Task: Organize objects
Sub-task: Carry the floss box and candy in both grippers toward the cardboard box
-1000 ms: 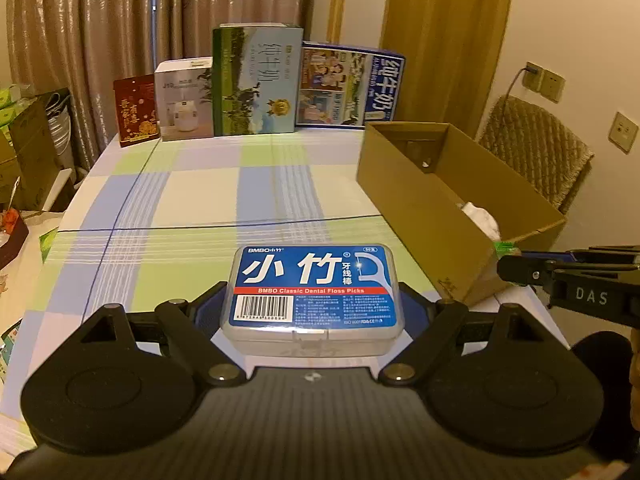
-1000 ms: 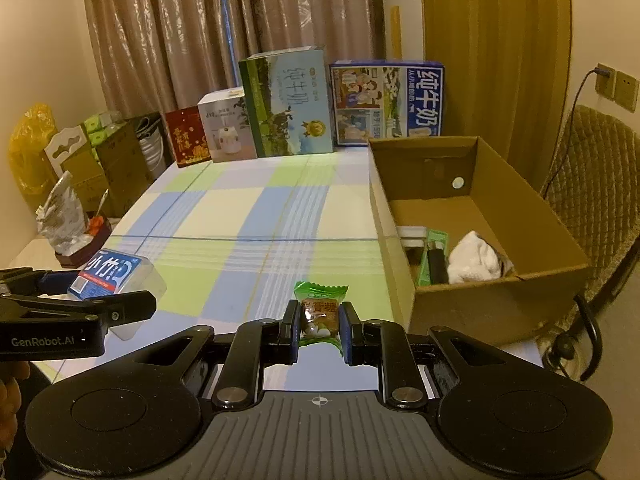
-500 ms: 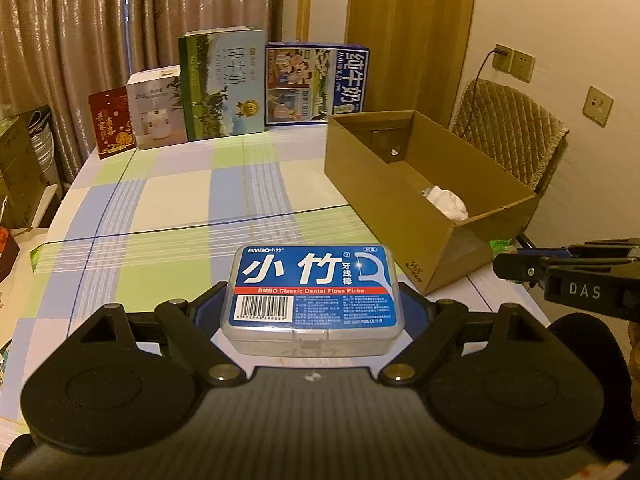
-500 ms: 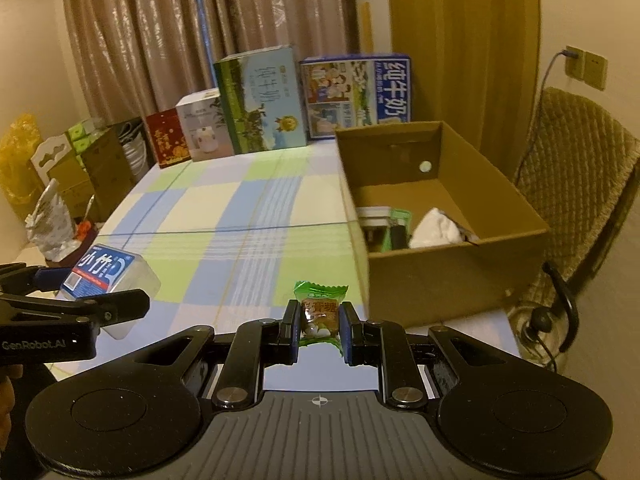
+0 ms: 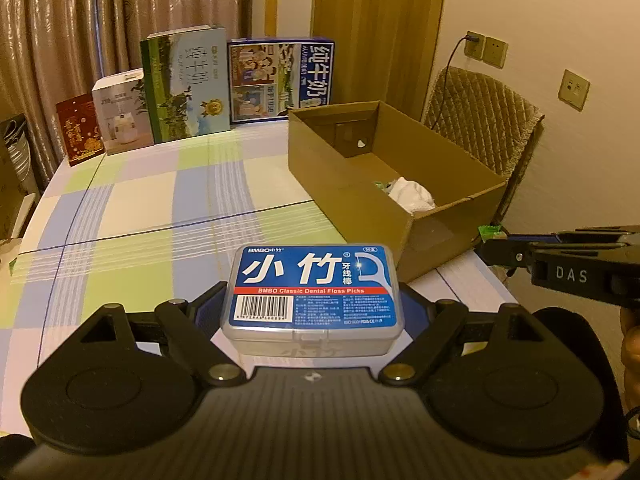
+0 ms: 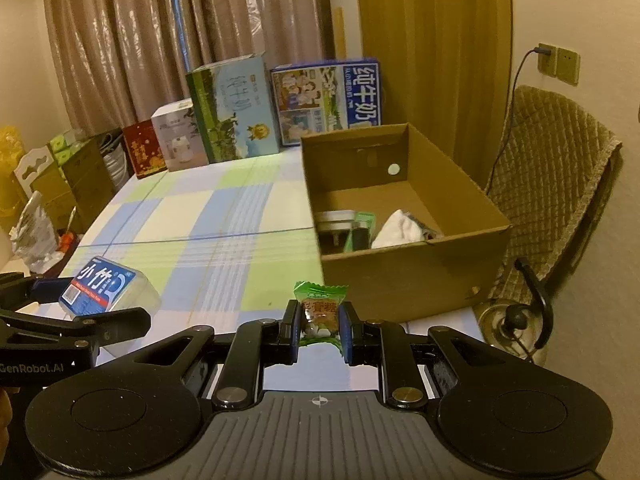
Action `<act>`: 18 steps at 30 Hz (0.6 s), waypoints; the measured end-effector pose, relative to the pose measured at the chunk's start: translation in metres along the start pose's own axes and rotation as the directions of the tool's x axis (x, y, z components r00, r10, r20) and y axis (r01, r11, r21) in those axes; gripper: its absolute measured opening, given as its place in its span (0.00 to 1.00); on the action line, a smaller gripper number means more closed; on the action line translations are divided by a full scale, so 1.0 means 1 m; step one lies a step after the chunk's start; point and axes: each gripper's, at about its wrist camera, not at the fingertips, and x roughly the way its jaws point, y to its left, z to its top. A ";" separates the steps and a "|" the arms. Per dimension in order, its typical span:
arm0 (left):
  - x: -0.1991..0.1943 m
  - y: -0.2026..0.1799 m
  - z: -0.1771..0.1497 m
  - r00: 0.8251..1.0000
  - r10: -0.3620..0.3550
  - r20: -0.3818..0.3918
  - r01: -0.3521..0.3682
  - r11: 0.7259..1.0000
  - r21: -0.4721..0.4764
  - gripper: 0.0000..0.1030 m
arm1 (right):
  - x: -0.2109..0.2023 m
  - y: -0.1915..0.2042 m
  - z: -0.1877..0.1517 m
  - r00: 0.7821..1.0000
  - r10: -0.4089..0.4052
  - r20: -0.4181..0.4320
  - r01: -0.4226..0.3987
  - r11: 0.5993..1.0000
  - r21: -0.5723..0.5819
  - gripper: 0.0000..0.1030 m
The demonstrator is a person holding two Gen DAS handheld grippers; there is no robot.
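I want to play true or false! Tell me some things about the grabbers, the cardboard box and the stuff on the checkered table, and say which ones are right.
1. The left gripper holds a clear plastic dental floss pick case with a blue label. True.
2. The right gripper is empty. False: it is shut on a small green-wrapped candy.
3. The open brown cardboard box has nothing inside. False: a crumpled white cloth and other small items lie in it.
4. Several printed cartons stand along the far edge of the checkered table. True.
5. The candy is already in the box. False: it is held in front of it.
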 end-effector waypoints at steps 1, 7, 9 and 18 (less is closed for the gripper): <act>0.001 -0.002 0.001 1.000 -0.004 -0.001 0.004 1.000 0.003 0.81 | 0.000 -0.002 0.000 1.000 -0.003 0.002 0.003 1.000 0.001 0.16; 0.005 -0.015 0.005 1.000 -0.027 -0.003 0.027 0.999 0.024 0.81 | -0.005 -0.014 0.003 1.000 -0.026 0.012 0.026 1.000 0.016 0.16; 0.007 -0.020 0.007 0.999 -0.035 -0.003 0.035 0.999 0.031 0.81 | -0.007 -0.020 0.004 0.999 -0.036 0.017 0.036 0.999 0.020 0.16; 0.016 -0.044 0.014 0.997 -0.075 -0.009 0.075 0.995 0.062 0.81 | -0.014 -0.042 0.006 0.997 -0.075 0.030 0.074 0.996 0.045 0.16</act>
